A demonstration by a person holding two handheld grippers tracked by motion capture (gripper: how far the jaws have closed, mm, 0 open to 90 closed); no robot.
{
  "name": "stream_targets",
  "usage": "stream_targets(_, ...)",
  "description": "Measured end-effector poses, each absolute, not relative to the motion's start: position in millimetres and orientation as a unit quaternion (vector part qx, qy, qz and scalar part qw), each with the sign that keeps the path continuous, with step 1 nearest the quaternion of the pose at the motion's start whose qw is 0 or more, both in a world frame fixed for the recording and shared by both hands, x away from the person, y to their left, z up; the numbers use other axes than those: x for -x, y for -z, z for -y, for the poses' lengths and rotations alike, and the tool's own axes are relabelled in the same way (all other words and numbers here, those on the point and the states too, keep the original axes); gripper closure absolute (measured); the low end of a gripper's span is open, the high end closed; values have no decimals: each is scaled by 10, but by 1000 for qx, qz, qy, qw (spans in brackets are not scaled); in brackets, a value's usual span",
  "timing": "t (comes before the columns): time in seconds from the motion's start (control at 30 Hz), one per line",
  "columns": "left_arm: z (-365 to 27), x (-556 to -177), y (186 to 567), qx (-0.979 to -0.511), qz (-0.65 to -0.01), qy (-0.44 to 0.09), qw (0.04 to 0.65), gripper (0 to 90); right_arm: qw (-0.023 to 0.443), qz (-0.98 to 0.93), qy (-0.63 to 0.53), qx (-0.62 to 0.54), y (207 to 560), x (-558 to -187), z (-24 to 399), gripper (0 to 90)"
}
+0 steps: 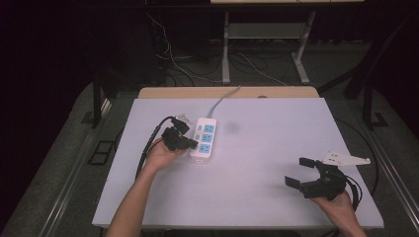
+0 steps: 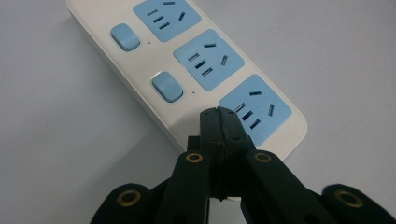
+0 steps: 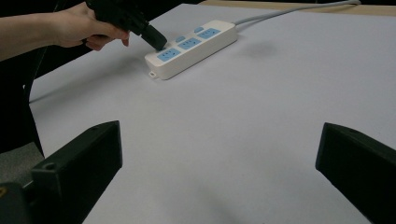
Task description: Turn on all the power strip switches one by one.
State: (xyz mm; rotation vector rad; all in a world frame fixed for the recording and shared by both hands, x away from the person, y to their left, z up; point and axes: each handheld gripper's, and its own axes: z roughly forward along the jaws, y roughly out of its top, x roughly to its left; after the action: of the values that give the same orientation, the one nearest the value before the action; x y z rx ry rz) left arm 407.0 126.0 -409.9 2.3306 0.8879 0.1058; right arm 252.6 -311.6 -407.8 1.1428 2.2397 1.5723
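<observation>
Left claw closed on a power strip switch spot; right claw idle and wide.

White table [image 1: 257, 163]: broad, pale top. Power strip [image 1: 204, 137]: white, three blue sockets, at about 10 o'clock from table centre, grey cord leaving toward 12. Right gripper [image 1: 302, 173]: at 4 o'clock near the table edge, jaws spread wide, nothing between them. Left gripper [image 2: 218, 114]: jaws pressed together, holding nothing, tips down on the strip's near end, just beside the nearest blue socket [image 2: 256, 108].
</observation>
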Motion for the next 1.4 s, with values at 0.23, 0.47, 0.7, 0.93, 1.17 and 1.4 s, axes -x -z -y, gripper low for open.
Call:
stream_targets(0.23,-1263,-4081,4098,-883,-343,-35,318,898,87,-751,-529,-386,4079,-2530,3122,5)
stream_targets(0.47,-1387,-4115,4067,-878,-362,-44,311,897,87,-750,-529,-387,4080,-2533,3126,5)
stream_targets(0.7,-1511,-4119,3968,-865,-370,-46,334,897,88,-750,-529,-387,4083,-2541,3127,5)
stream_targets(0.93,-1500,-4144,3891,-867,-364,-45,337,897,88,-751,-528,-387,4085,-2543,3123,5)
stream_targets(1.17,-1460,-4211,3815,-870,-359,-44,334,897,89,-751,-528,-387,4085,-2543,3126,5)
stream_targets(1.4,-1376,-4289,3749,-875,-351,-44,330,897,89,-751,-527,-388,4084,-2543,3133,5)
